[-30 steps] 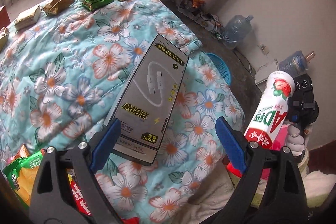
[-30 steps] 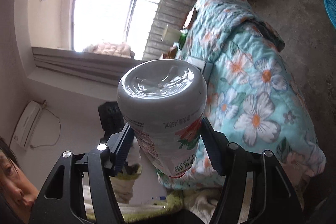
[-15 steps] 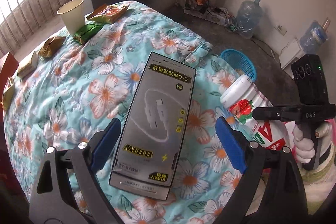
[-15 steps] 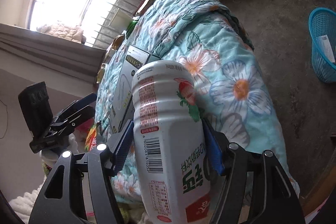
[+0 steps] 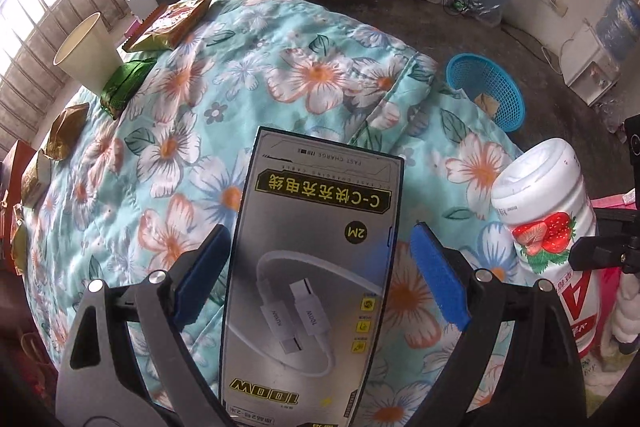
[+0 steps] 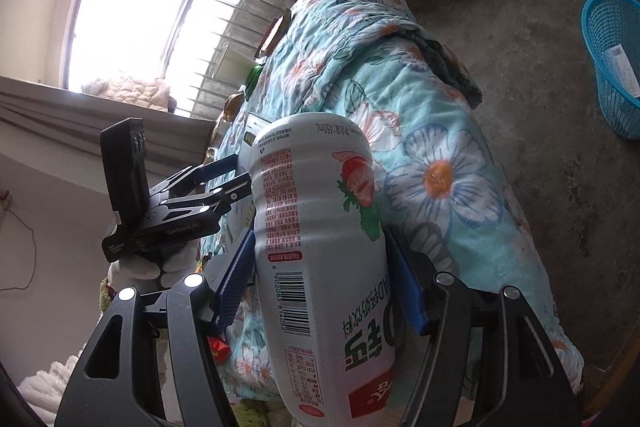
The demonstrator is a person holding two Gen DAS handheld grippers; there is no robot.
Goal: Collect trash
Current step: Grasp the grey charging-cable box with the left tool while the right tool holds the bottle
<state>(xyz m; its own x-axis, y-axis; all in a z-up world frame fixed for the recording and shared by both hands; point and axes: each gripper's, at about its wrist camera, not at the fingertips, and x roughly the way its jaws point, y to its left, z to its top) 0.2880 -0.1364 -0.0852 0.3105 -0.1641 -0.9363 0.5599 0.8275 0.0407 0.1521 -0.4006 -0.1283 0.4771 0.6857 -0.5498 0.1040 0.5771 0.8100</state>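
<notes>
While my right gripper is clamped on the yogurt bottle, my left gripper hangs open astride the cable box, which lies flat on the floral quilt, long axis running straight ahead between the fingers.

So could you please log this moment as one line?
left tool: open over cable box | right tool: holding yogurt drink bottle | blue basket: on floor

Blown-out window daylight, fisheye-warped edges
</notes>
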